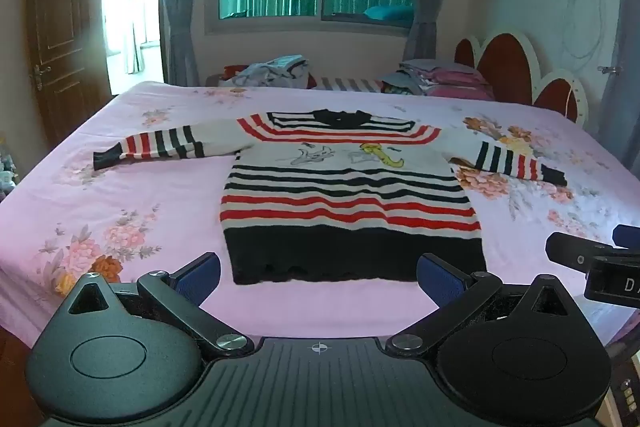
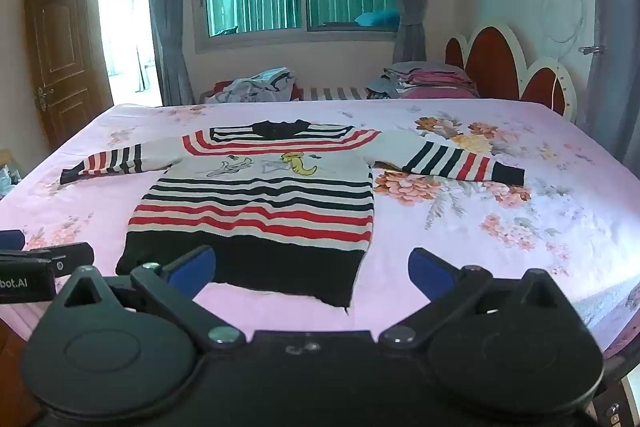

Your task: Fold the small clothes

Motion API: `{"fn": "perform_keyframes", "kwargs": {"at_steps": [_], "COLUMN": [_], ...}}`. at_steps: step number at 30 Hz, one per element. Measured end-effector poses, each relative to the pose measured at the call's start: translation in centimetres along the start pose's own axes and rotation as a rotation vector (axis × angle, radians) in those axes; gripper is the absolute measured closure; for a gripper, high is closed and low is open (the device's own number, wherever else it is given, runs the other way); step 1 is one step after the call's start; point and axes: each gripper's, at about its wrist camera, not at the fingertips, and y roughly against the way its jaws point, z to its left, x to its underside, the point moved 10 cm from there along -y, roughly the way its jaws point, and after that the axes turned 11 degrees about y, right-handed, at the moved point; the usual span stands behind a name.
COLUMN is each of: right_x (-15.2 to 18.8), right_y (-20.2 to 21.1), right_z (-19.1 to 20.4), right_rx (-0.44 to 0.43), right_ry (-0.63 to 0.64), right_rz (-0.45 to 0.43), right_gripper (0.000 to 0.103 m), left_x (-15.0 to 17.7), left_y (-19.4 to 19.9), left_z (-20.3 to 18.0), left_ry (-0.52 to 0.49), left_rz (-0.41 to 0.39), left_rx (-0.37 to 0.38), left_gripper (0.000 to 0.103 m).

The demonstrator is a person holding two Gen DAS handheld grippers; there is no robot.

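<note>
A small striped sweater (image 1: pixel 348 195), red, black and white with a cartoon print and a black hem, lies flat on the pink floral bedsheet (image 1: pixel 120 203), both sleeves spread out. It also shows in the right wrist view (image 2: pixel 260 203). My left gripper (image 1: pixel 318 277) is open and empty, just short of the hem. My right gripper (image 2: pixel 312 273) is open and empty, near the hem's right corner. The right gripper shows at the right edge of the left wrist view (image 1: pixel 592 263); the left gripper shows at the left edge of the right wrist view (image 2: pixel 36 267).
A heap of loose clothes (image 1: pixel 272 71) and a stack of folded clothes (image 1: pixel 436 79) lie beyond the bed's far edge. A red and white headboard (image 1: pixel 520 71) stands at the right. A wooden door (image 1: pixel 56 39) is at the left.
</note>
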Motion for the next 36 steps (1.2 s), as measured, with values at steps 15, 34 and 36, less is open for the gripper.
{"fn": "perform_keyframes", "kwargs": {"at_steps": [15,34,36], "right_x": [0.0,-0.5,-0.5], "right_y": [-0.1,-0.2,-0.2], "right_z": [0.8,0.3,0.3], "right_rx": [-0.006,-0.011,-0.01], "right_ry": [-0.004,0.008,0.008], "right_rz": [-0.005,-0.005,-0.003], "right_gripper": [0.0,0.0,0.0], "left_x": [0.0,-0.2,-0.2], "left_y": [0.0,0.1,0.1], "left_z": [1.7,1.8,1.8], "left_ry": [0.004,0.015,0.017], "left_rz": [-0.009,-0.009,-0.011], "left_rx": [-0.03,-0.037,-0.036], "left_gripper": [0.0,0.0,0.0]}}
